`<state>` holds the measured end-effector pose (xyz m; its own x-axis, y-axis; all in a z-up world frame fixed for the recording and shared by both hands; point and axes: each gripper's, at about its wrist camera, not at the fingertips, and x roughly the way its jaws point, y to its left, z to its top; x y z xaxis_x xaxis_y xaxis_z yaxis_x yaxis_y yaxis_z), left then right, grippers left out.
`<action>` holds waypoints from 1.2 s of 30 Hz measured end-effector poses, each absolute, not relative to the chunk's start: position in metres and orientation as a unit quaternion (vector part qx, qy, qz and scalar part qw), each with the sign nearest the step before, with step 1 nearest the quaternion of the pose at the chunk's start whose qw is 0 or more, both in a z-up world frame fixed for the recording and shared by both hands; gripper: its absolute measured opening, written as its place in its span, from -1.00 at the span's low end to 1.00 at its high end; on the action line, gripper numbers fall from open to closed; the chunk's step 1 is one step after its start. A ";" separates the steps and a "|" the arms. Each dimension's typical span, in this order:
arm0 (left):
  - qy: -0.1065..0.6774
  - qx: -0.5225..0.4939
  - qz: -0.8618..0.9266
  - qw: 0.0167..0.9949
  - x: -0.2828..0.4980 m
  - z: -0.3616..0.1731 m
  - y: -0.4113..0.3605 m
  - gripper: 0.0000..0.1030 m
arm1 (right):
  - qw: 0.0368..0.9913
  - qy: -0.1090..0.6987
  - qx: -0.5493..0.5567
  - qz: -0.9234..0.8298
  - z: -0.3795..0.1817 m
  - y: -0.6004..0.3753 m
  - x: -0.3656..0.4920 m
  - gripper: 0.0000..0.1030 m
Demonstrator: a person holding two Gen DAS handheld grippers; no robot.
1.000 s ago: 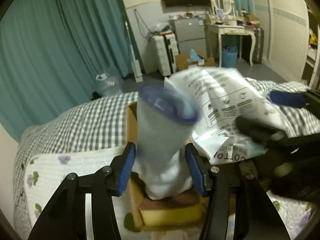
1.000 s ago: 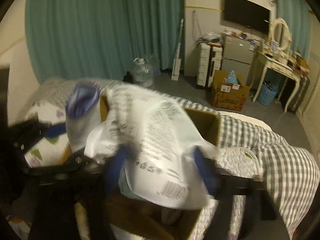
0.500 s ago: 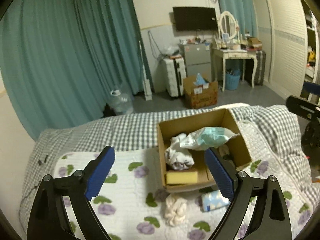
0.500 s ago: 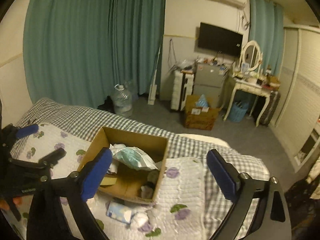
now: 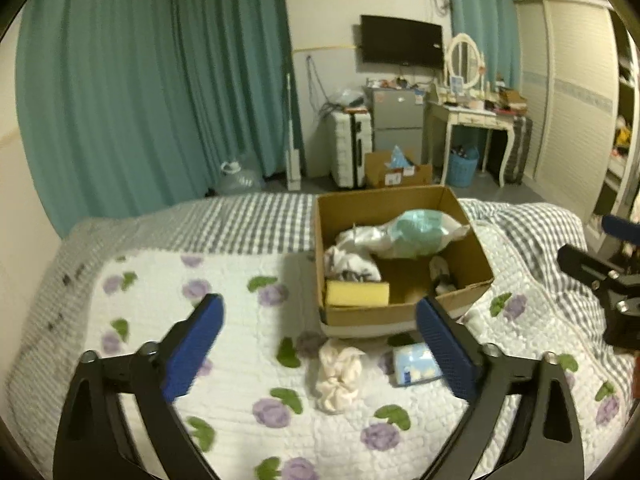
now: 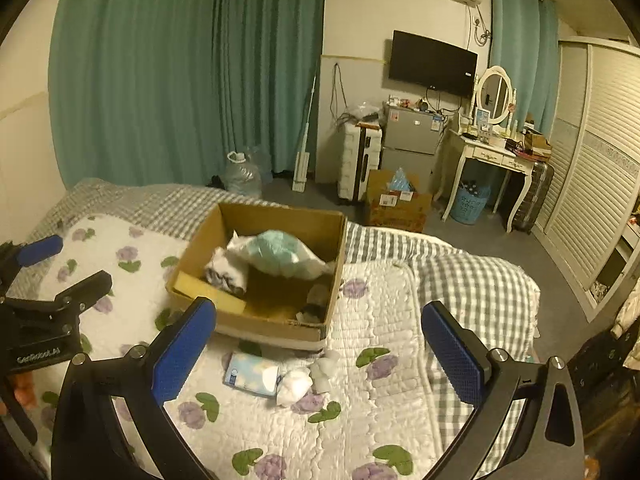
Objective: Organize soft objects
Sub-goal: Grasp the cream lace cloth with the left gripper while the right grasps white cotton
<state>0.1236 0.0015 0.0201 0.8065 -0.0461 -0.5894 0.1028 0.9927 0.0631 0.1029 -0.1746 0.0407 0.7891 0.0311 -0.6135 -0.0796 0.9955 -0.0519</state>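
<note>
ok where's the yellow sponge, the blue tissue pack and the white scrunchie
yellow sponge [image 5: 357,293], left wrist view, middle of its front face, inside the box
blue tissue pack [image 6: 251,374], right wrist view, centre of its top, on the quilt
white scrunchie [image 5: 339,376], left wrist view, middle of its folds

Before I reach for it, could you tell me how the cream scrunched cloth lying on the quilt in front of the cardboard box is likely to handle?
The cream cloth looks crumpled and shapeless, so it will probably flop and droop from a pinch. It seems thin fabric, likely light. It touches nothing rigid on the quilt, so a push may just drag or bunch it rather than roll it.
</note>
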 end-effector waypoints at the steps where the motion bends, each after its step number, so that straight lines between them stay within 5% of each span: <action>1: 0.306 0.035 -0.037 0.951 0.126 0.013 0.003 1.00 | 0.945 0.323 -0.039 0.026 0.034 -0.173 0.108 1.00; 17: 0.401 0.070 -0.005 0.913 0.166 -0.127 0.005 1.00 | 0.907 0.418 -0.050 0.018 -0.121 -0.176 0.152 1.00; 19: 0.410 0.075 -0.012 0.909 0.164 -0.135 0.000 1.00 | 0.898 0.436 -0.045 0.030 -0.134 -0.173 0.153 0.84; 21: 0.412 0.090 -0.013 0.907 0.161 -0.141 -0.007 0.98 | 0.888 0.455 -0.035 0.050 -0.144 -0.170 0.155 0.47; 25: 0.423 0.108 -0.019 0.900 0.155 -0.153 -0.017 0.98 | 0.879 0.472 -0.026 0.065 -0.158 -0.168 0.156 0.35; 30: 0.429 0.088 -0.032 0.899 0.156 -0.157 -0.019 0.67 | 0.867 0.492 -0.001 0.079 -0.173 -0.173 0.166 0.20; 34: 0.449 0.078 -0.035 0.890 0.161 -0.167 -0.017 0.05 | 0.864 0.497 0.009 0.082 -0.177 -0.178 0.171 0.04; 36: 0.456 0.063 -0.037 0.887 0.163 -0.170 -0.013 -0.04 | 0.864 0.497 0.011 0.085 -0.176 -0.180 0.171 -0.18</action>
